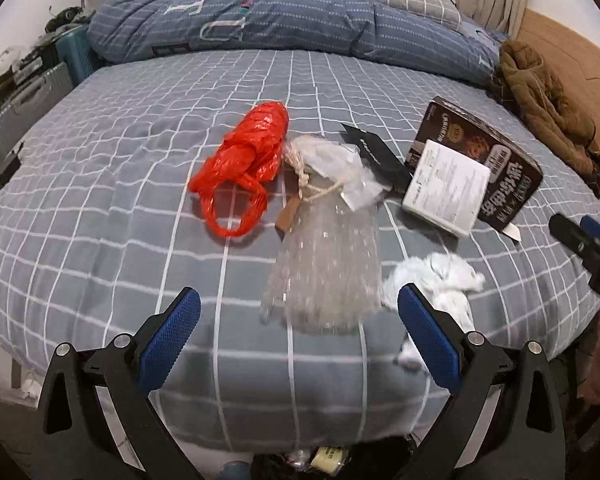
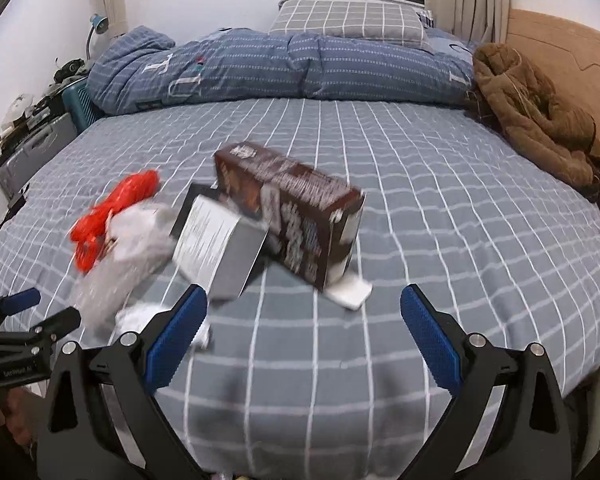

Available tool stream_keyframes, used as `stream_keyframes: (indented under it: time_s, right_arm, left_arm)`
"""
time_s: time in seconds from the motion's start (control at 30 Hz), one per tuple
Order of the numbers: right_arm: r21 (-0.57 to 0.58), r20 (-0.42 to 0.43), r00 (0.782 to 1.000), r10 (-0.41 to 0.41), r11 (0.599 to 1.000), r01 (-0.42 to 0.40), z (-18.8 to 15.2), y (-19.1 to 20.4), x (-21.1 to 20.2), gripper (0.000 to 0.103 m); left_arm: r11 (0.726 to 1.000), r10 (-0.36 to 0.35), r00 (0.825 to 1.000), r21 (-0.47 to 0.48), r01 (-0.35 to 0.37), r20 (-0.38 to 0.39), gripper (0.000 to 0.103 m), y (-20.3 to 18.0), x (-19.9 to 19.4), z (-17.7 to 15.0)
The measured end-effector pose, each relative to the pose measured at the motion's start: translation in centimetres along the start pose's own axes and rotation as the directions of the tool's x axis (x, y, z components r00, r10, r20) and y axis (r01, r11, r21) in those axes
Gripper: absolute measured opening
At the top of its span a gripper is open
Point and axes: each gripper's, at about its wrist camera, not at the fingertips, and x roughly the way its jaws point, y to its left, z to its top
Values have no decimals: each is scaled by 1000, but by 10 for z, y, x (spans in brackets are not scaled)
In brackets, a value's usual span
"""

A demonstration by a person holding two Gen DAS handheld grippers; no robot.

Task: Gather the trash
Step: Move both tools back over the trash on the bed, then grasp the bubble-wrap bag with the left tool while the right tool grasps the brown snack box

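Observation:
Trash lies scattered on the bed. A red plastic bag (image 1: 244,160) (image 2: 112,212) sits left of a clear bubble-wrap bag (image 1: 328,264) (image 2: 116,264) tied with string. Right of these lie a dark brown printed box (image 1: 484,160) (image 2: 296,208) and a small white-labelled box (image 1: 446,188) (image 2: 220,248). A crumpled white tissue (image 1: 440,284) (image 2: 140,320) rests near the bed's front edge. My left gripper (image 1: 300,312) is open just short of the bubble wrap. My right gripper (image 2: 304,308) is open, empty, below the brown box.
A grey checked sheet (image 1: 100,240) covers the bed. A folded blue duvet (image 2: 284,68) and pillow lie at the back, a brown jacket (image 2: 540,120) at the right by the wooden headboard. Cluttered cases (image 1: 20,96) stand at left. A dark bin (image 1: 328,460) sits below.

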Motion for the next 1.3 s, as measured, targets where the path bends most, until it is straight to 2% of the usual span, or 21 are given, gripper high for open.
stream_keyframes:
  time_s: [0.43,0.53,0.73,0.97,1.03,1.1,1.3]
  right_arm:
    - [-75,-6,998,59,995,-60,50,-21,56,93]
    - [-93,-27,997,71,993,-73,57,-20,69,87]
    - [-106,-81,989,121,986,-130,61,-19,90,77]
    - [-103,-121,980,160,980,-173,58,-16,97,74]
    - [-104,-132,976,171,977,-185,58,-15,97,72]
    - [-112,-142,976,167,977,-183,56,-13,97,70]
    - [-135,-153,974,168,973,-189,54,-7,94,57]
  left_arm:
    - [1000,-15,999,26,16,-49,96,-4,41,38]
    - [999,-11,998,33,13,-59,95,-5,48,41]
    - [999,-32,996,35,35,-86,84,-6,58,42]
    - [996,-69,991,46,75,-116,58,-12,63,37]
    - [996,-66,990,45,72,-122,53,-13,64,36]
    - [996,-72,989,41,78,-130,38,-14,65,35]
    - [997,-69,990,35,74,-124,24,-13,61,35]
